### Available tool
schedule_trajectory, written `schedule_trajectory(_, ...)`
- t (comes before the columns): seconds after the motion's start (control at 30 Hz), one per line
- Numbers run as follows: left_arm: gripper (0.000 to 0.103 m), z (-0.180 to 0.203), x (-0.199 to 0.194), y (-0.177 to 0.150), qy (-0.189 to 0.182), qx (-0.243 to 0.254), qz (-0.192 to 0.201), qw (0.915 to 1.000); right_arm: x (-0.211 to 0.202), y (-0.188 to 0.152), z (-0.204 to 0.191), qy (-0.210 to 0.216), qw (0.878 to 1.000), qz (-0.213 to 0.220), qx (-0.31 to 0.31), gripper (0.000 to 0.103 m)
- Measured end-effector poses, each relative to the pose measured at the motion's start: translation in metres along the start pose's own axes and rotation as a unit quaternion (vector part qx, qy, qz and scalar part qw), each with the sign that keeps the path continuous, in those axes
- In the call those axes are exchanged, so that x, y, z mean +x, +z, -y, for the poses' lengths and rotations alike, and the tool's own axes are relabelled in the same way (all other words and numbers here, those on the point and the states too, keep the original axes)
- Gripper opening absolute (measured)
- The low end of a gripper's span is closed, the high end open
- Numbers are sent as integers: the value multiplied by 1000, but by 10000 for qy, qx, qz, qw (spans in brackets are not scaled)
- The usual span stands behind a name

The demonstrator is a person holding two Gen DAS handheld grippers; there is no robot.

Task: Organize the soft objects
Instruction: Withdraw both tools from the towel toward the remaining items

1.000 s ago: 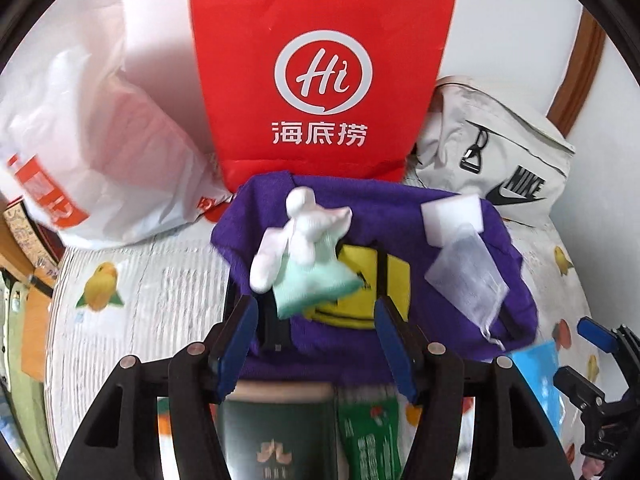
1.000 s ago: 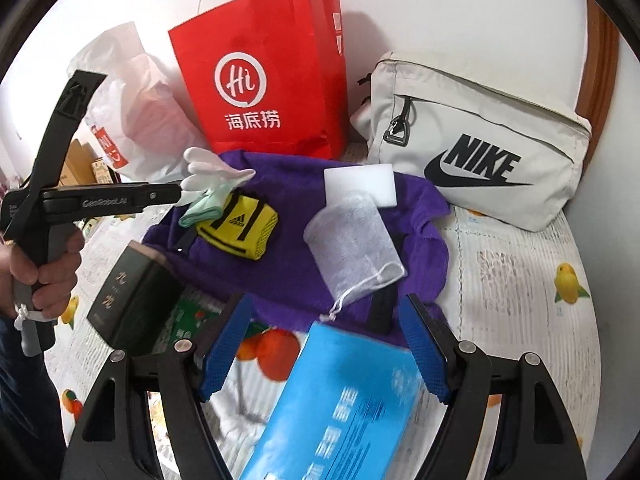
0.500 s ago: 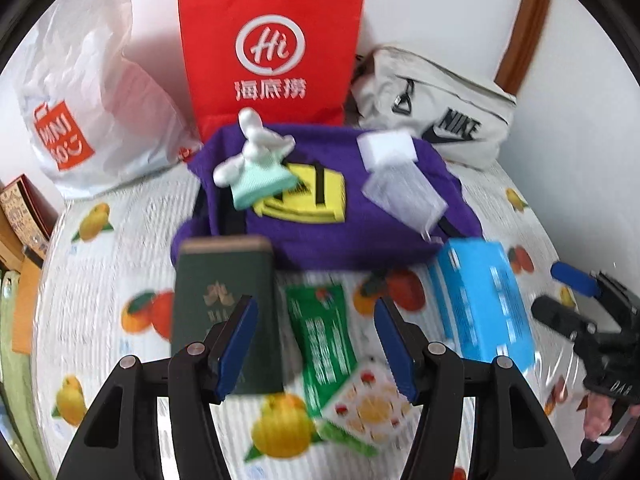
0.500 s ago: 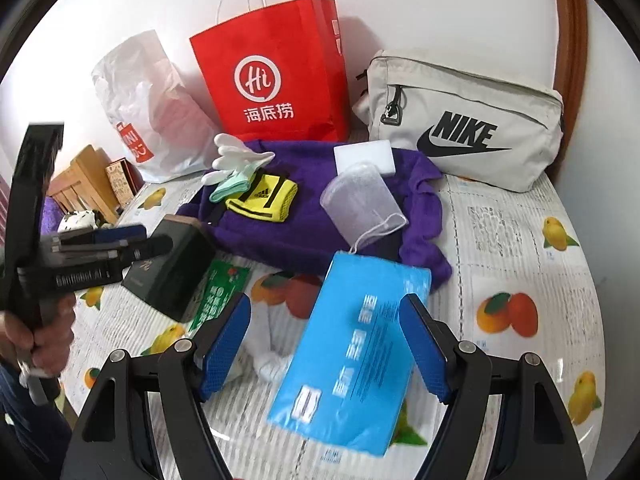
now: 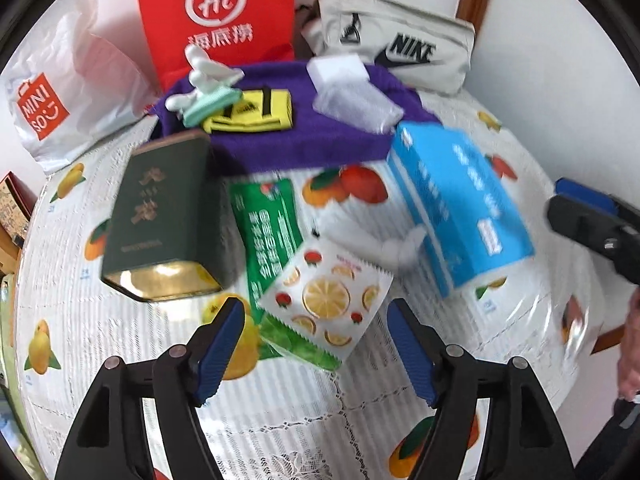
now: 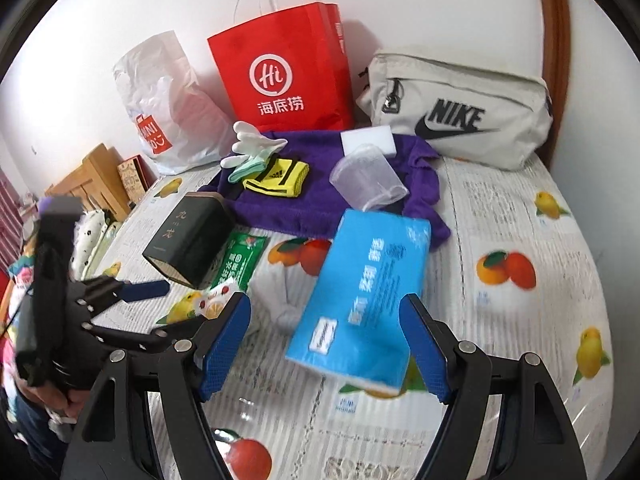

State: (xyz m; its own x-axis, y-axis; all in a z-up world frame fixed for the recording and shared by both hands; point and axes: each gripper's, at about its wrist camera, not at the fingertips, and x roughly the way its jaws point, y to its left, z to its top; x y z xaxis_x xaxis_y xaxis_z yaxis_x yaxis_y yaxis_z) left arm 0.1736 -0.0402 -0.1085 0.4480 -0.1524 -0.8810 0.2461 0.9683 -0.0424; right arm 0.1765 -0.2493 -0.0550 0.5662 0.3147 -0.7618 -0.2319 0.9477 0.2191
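Note:
A purple towel (image 5: 304, 140) (image 6: 304, 204) lies at the back of the table. On it rest a white and mint glove (image 5: 208, 88) (image 6: 252, 152), a yellow Adidas cloth (image 5: 252, 116) (image 6: 280, 178), a white sponge (image 5: 338, 70) (image 6: 368, 138) and a clear mesh pouch (image 5: 356, 106) (image 6: 368, 182). A white sock (image 5: 400, 248) (image 6: 284, 300) lies beside the blue tissue pack (image 5: 460, 204) (image 6: 368, 292). My left gripper (image 5: 316, 344) is open and empty above the snack packets. My right gripper (image 6: 326, 344) is open and empty just before the tissue pack.
A dark green tin (image 5: 160, 216) (image 6: 188, 236), a green packet (image 5: 268, 224) and a fruit-print packet (image 5: 324, 296) lie mid-table. A red paper bag (image 5: 216, 16), a white Miniso bag (image 5: 60, 92) and a beige Nike bag (image 6: 460, 112) stand along the wall.
Both grippers have pulled back from the purple towel toward the table's front. The tin, the packets and the tissue pack have come into full view. Both stay open.

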Motion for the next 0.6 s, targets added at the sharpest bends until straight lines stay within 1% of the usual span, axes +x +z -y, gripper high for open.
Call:
schedule_trajectory(0.1, 74, 2, 14, -3, 56, 49, -123, 9999, -2, -10, 5, -8, 10000, -43, 54, 76)
schedule_trajectory(0.3, 74, 4, 33, -2, 197, 123, -238, 9994, -3, -24, 16, -58, 9998, -100, 163, 76)
schedule_trajectory(0.4, 74, 6, 33, 2, 132, 167, -199, 9996, 1, -26, 23, -46, 9996, -139, 242, 76)
schedule_trajectory(0.53, 73, 9, 31, 6, 164, 296, -117, 9994, 6, -25, 28, 59, 9991, -173, 380, 76)
schedule_trajectory(0.57, 72, 9, 30, 6, 144, 294, -89, 9994, 7, -25, 28, 79, 9990, -186, 388, 76)
schedule_trajectory(0.6, 68, 9, 27, 7, 85, 286, -53, 9995, 8, -25, 28, 89, 9990, -198, 379, 76)
